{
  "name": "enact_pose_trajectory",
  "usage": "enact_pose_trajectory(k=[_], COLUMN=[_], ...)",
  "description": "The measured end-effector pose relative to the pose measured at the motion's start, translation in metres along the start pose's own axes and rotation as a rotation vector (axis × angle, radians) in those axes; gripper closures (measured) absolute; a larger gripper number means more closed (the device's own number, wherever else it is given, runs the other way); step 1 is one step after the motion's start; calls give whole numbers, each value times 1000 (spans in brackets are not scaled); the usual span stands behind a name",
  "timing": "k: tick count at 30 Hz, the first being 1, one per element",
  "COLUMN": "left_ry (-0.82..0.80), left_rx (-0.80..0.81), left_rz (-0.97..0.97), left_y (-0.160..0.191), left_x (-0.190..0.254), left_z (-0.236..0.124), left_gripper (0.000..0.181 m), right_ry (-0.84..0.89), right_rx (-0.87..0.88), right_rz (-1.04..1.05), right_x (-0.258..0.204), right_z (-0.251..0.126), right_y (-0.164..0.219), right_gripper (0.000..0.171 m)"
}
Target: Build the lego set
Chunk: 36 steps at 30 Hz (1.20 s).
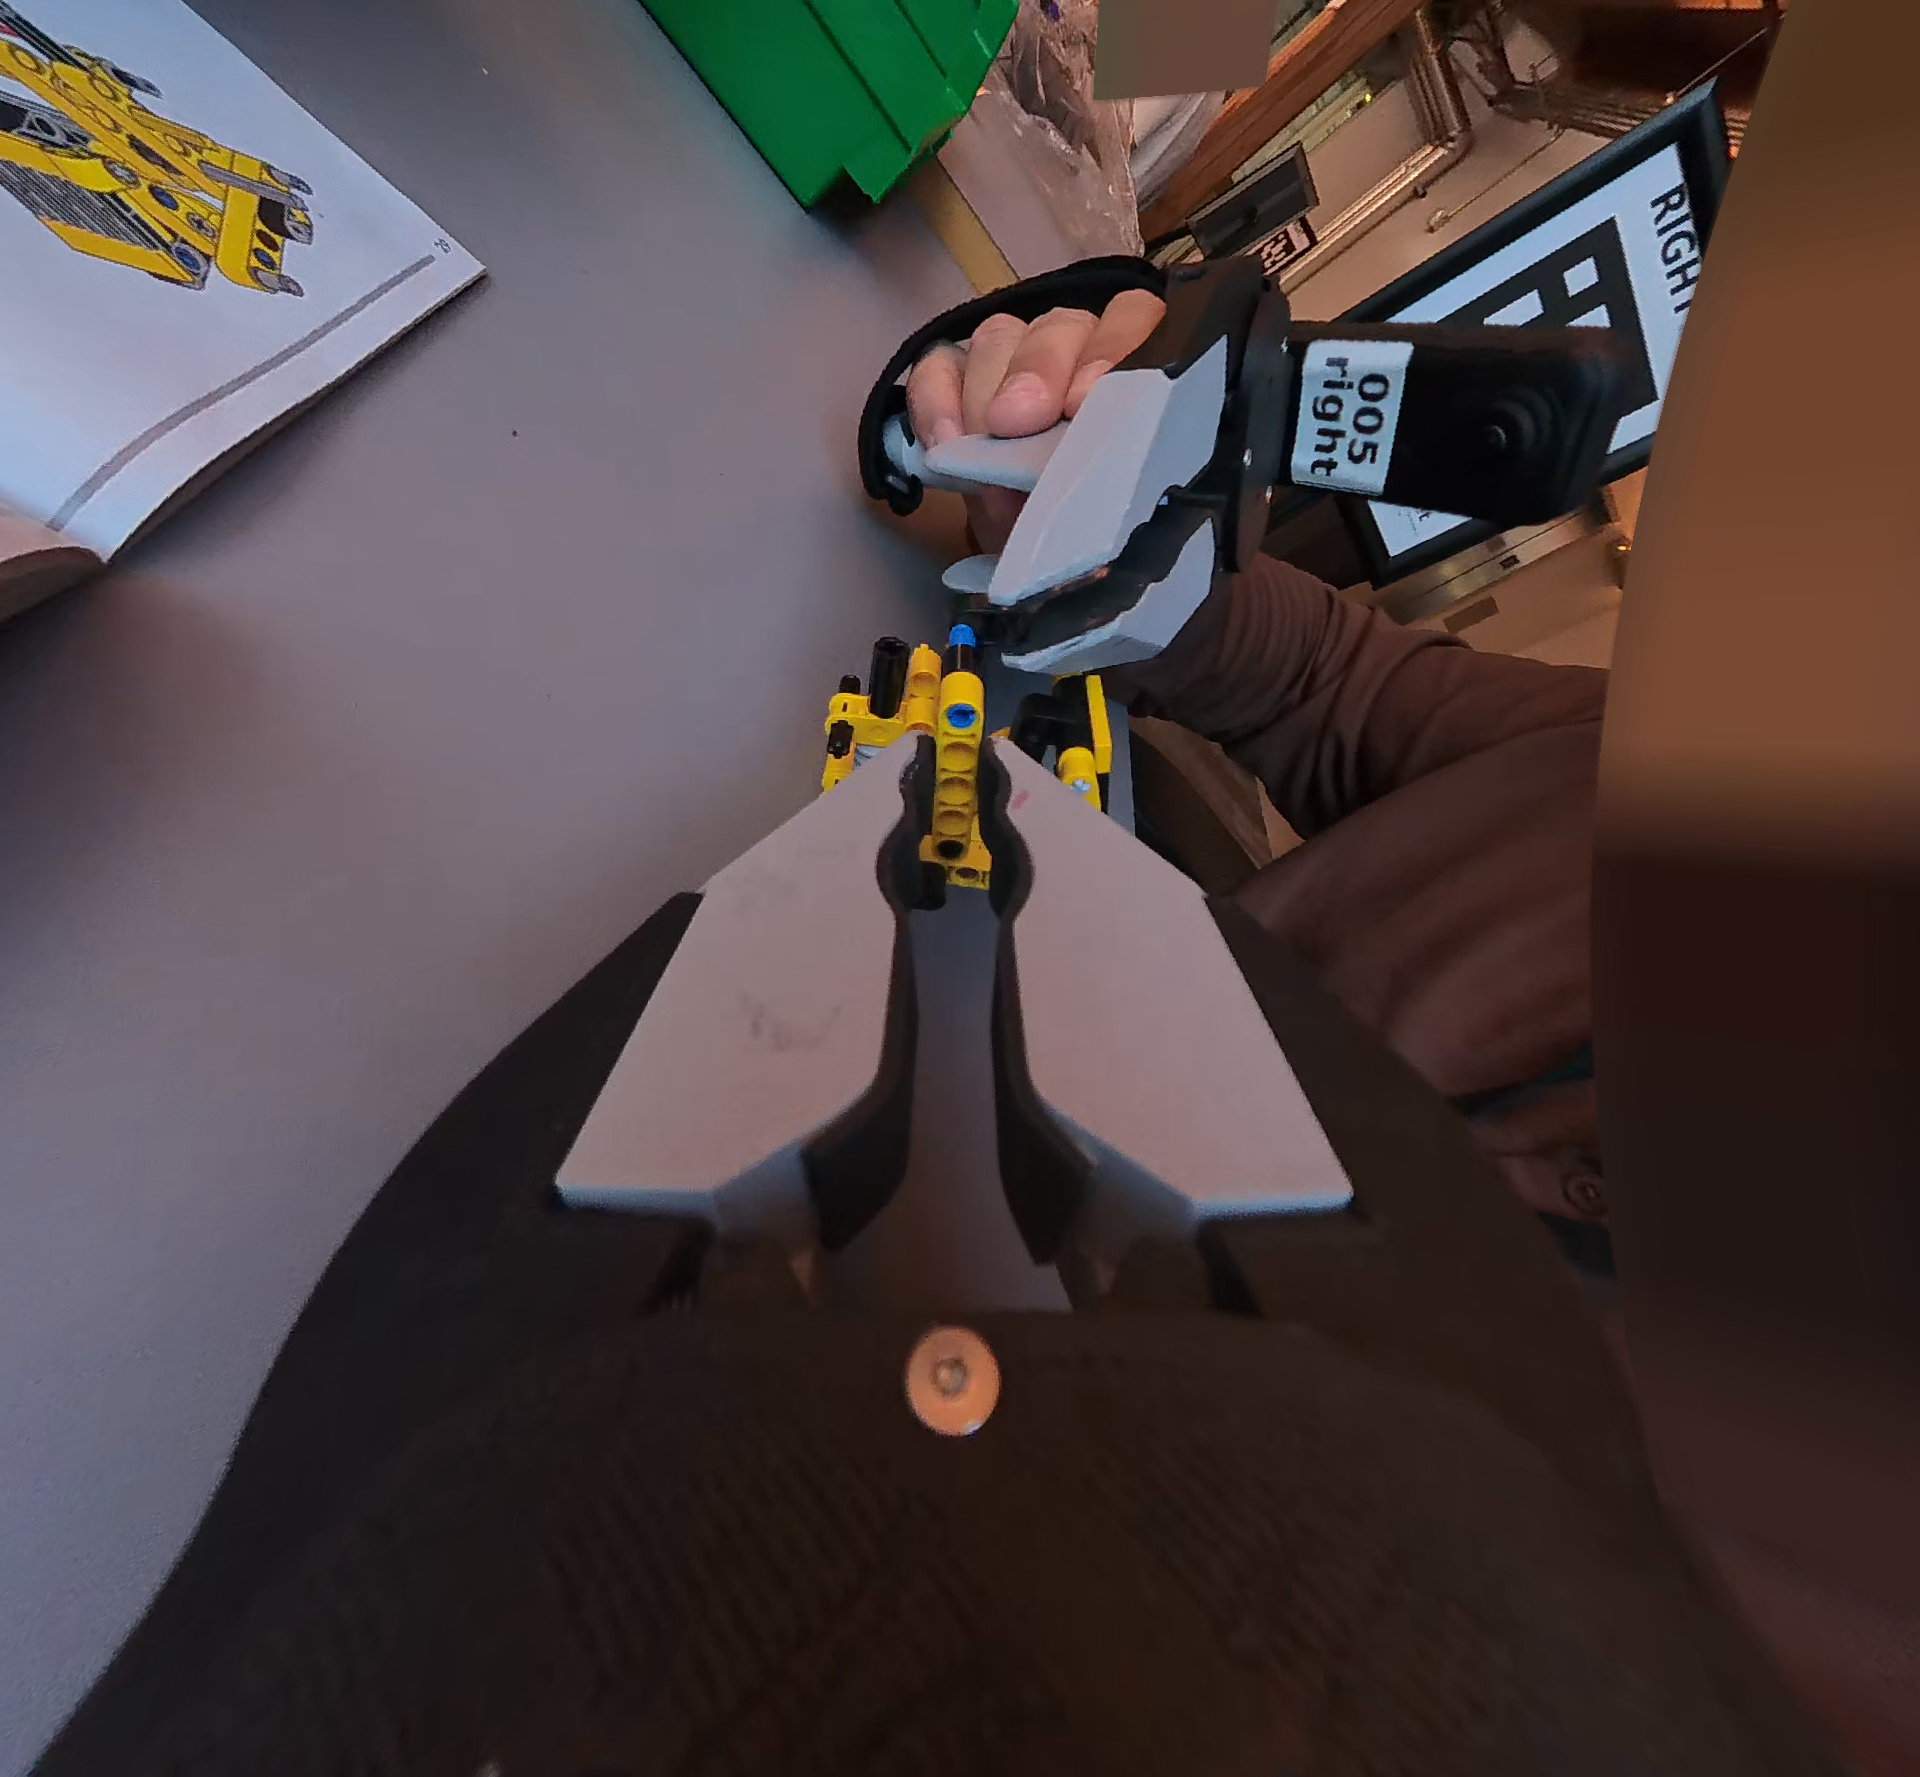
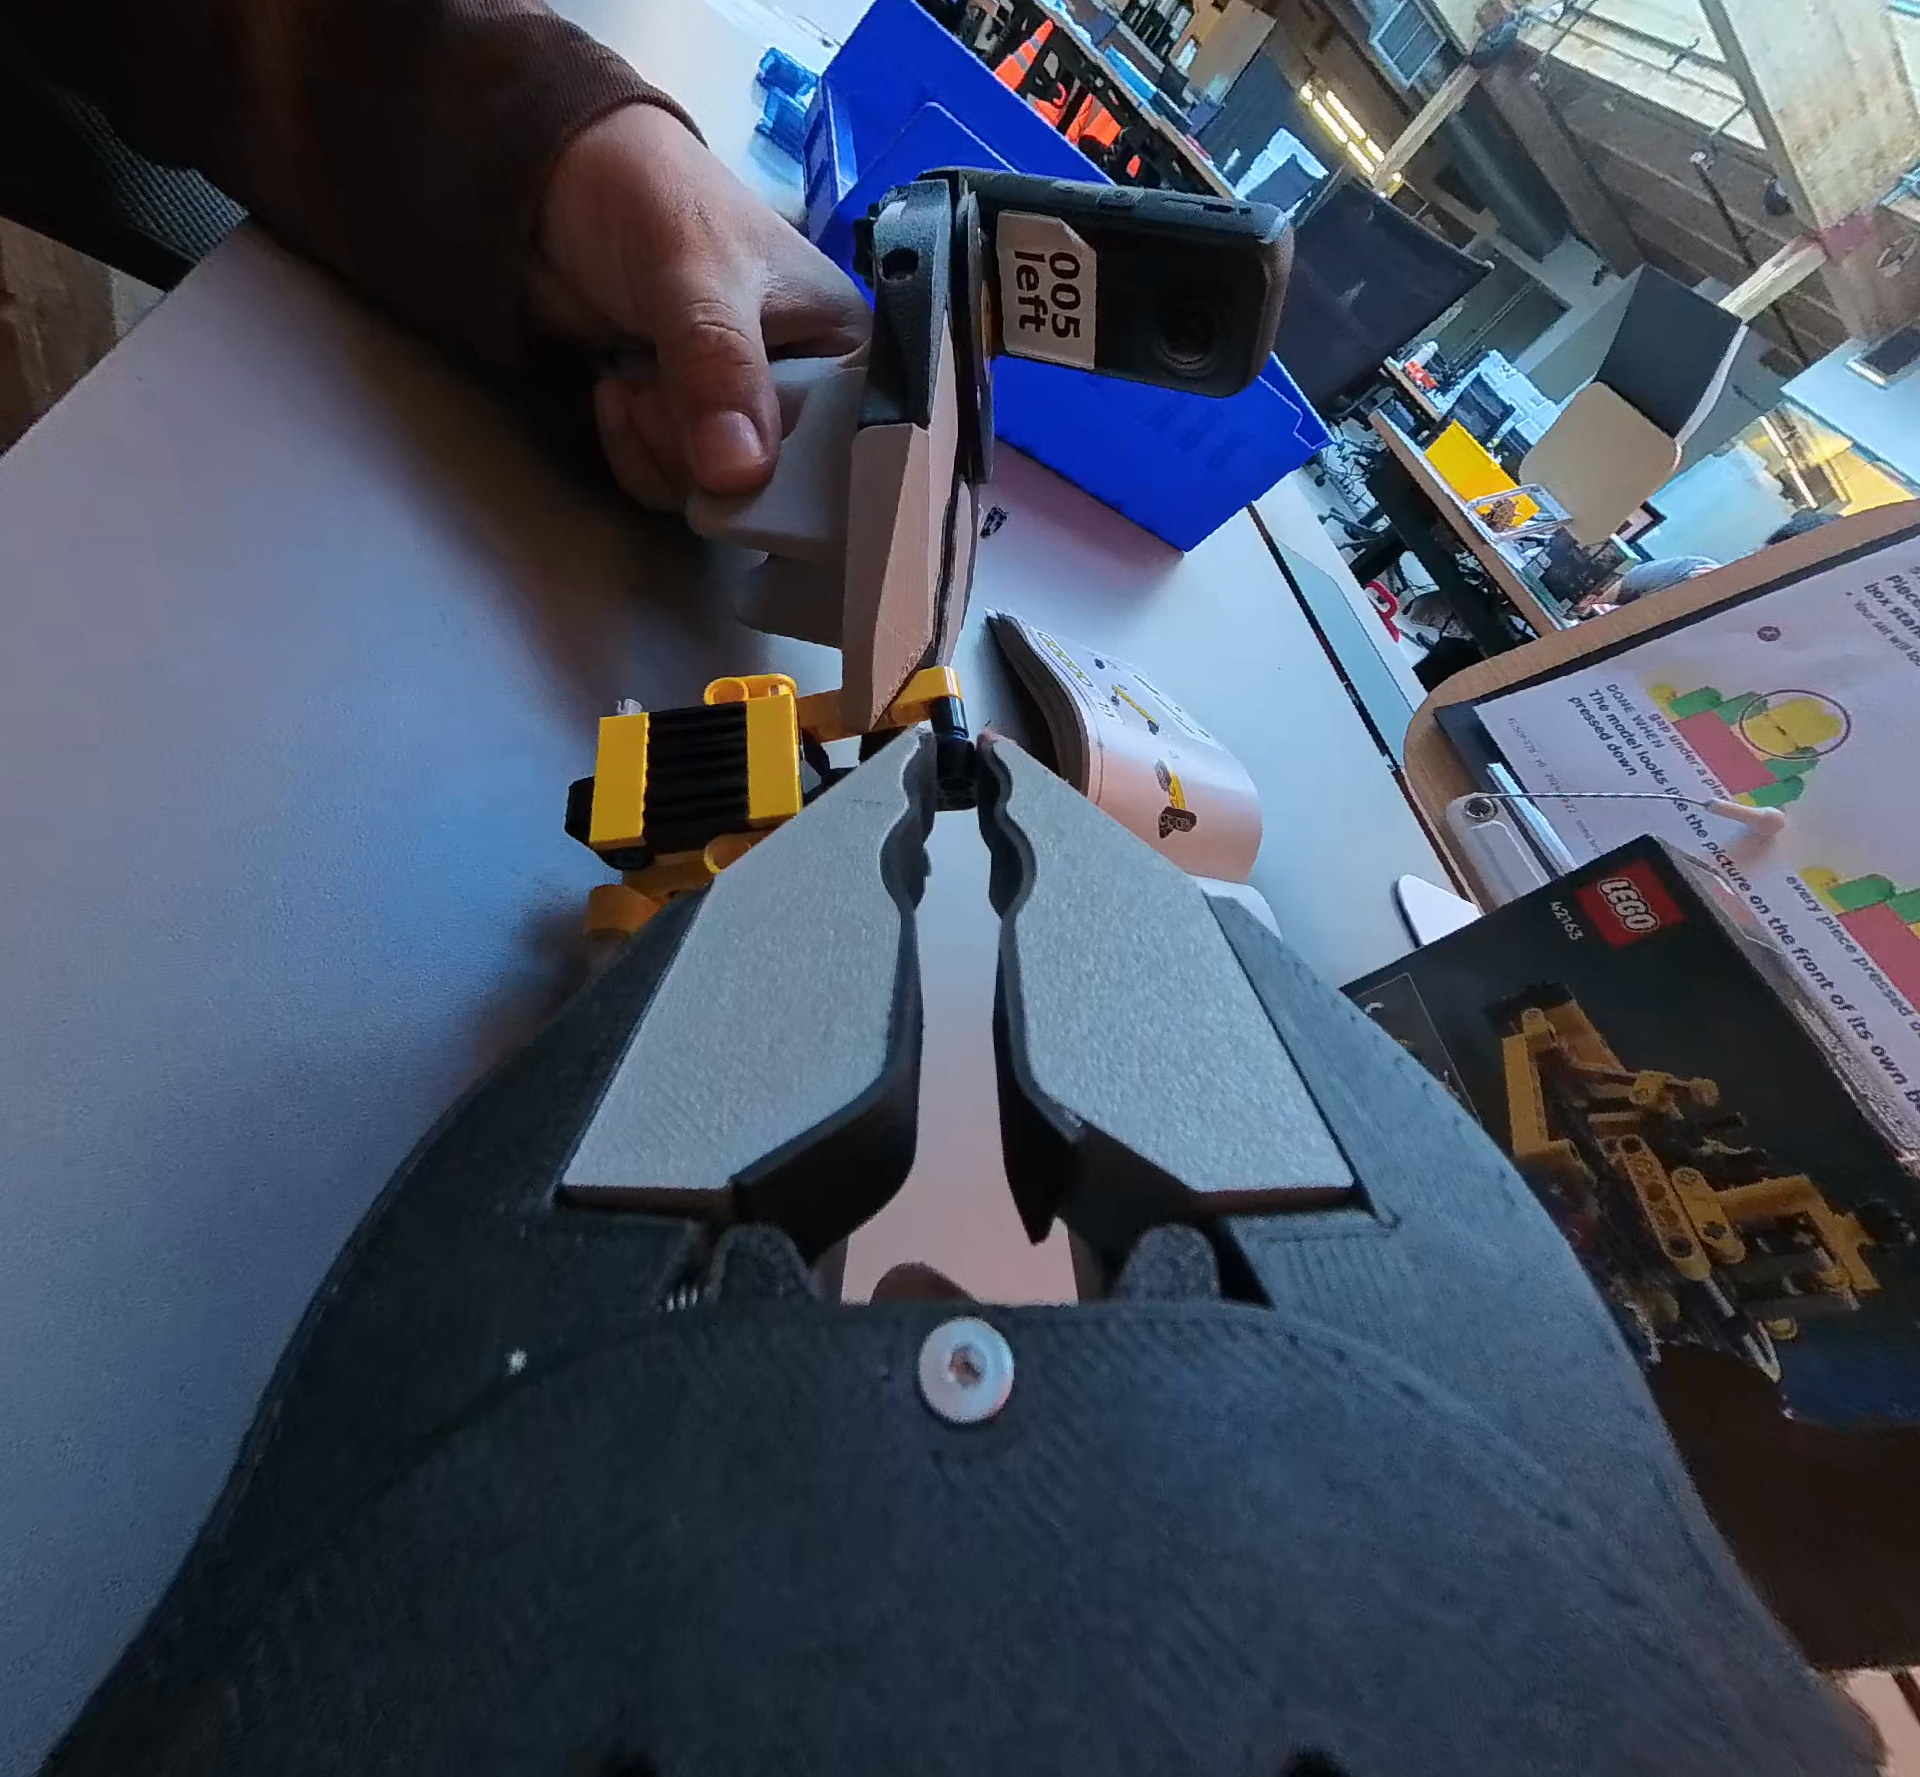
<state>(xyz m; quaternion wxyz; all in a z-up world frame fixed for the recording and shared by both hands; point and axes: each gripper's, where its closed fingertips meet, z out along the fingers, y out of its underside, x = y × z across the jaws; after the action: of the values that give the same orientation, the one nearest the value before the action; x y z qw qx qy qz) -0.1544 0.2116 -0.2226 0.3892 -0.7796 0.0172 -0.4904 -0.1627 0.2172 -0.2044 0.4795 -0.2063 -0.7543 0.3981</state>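
Observation:
A partly built yellow and black lego model [image 2: 694, 771] rests on the grey table [image 2: 260, 584]. My left gripper [image 1: 956, 763] is shut on a yellow holed beam [image 1: 957, 797] that sticks out of the model [image 1: 873, 719]. My right gripper [image 2: 951, 763] is shut on a black pin [image 2: 949, 725] at the end of that yellow beam [image 2: 928, 688]. In the left wrist view the pin [image 1: 962, 652] has a blue tip, and the right gripper [image 1: 1003, 626] meets it from the far right. In the right wrist view the left gripper [image 2: 888, 678] comes down onto the beam from above.
An open instruction booklet [image 1: 208, 252] lies at the left, also seen past the model [image 2: 1132, 740]. A green bin [image 1: 810, 13] and a blue bin [image 2: 1101, 439] stand at the table's far side. The lego box [image 2: 1662, 1104] and a board with a printed sheet [image 2: 1714, 719] are at the right. The grippers are tip to tip, or close to it.

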Motion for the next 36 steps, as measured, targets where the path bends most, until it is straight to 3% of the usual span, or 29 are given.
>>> enact_pose_trajectory(k=[36], left_ry=[9], left_rx=[-12], left_rz=[-13], left_y=[2], left_x=[0], left_z=[1], left_gripper=[176], right_ry=[-32], right_rx=[35], right_rz=[41], right_x=[-2], right_z=[3], right_y=[-1], right_gripper=[167])
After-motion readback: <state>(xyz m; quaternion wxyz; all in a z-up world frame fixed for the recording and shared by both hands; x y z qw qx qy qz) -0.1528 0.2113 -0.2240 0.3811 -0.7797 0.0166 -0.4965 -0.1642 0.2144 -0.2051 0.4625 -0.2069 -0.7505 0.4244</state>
